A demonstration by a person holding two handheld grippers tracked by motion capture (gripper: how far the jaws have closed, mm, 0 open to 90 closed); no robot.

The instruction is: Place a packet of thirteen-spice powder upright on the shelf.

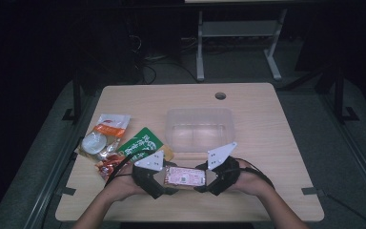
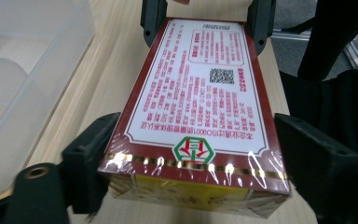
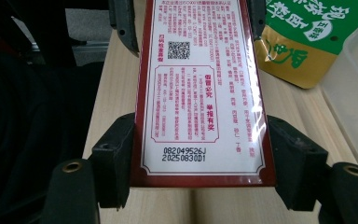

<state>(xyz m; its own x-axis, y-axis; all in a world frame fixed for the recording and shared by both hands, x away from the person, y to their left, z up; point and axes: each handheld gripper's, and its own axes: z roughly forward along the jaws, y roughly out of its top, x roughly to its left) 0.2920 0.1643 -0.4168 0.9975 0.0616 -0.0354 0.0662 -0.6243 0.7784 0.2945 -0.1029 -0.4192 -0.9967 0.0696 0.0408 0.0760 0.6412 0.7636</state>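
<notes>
A flat red box [image 1: 186, 176] with a white printed label and clear wrap lies lengthwise between my two grippers near the table's front edge. My left gripper [image 1: 167, 178] is shut on its left end and my right gripper [image 1: 204, 179] on its right end. In the left gripper view the box [image 2: 200, 102] sits clamped between the black pads [image 2: 91, 163] of the left gripper [image 2: 196, 179]. The right gripper view shows the box [image 3: 200, 88] squeezed by the right gripper [image 3: 203, 161]. I cannot tell whether the box rests on the wood or hangs just above it.
A clear plastic tub [image 1: 198, 125] stands just behind the box, mid-table. A green and yellow pouch [image 1: 143, 142] and several snack packets [image 1: 106, 138] lie to the left. The table's right half is bare wood [image 1: 267, 138], with a cable hole [image 1: 220, 95] at the back.
</notes>
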